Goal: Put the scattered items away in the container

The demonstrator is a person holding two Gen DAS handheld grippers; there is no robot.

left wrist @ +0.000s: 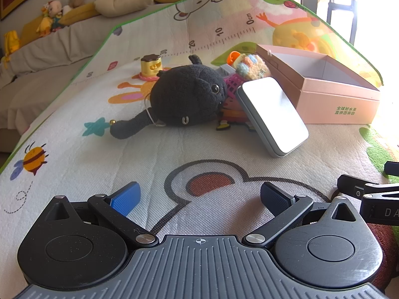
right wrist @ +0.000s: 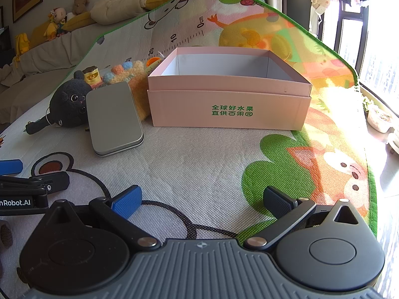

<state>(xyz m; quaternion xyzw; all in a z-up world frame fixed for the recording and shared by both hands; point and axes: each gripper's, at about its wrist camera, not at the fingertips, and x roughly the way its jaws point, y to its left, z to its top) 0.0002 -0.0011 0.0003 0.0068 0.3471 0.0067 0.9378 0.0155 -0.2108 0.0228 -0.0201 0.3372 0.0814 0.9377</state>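
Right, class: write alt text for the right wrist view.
An open, empty pink cardboard box with green lettering sits on a cartoon-printed play mat. Left of it lie a flat silver metal tin and a black plush toy; the open right gripper fills the foreground.

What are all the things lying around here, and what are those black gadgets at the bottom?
Box: one, pink, open, nothing visible inside, on the play mat.
Tin: one, silver, flat, lid shut, left of the box.
Plush toy: one, black, left of the tin.
Knitted toy: one, tan with coloured patches, behind the tin.
Pudding toy: one, yellow with brown top, behind the plush toy.
Play mat: one, cartoon-printed, under everything.
Sofa: one, grey, carrying cushions and soft toys.
Left hand-held gripper: black, open, empty.
Right hand-held gripper: black, open, empty.
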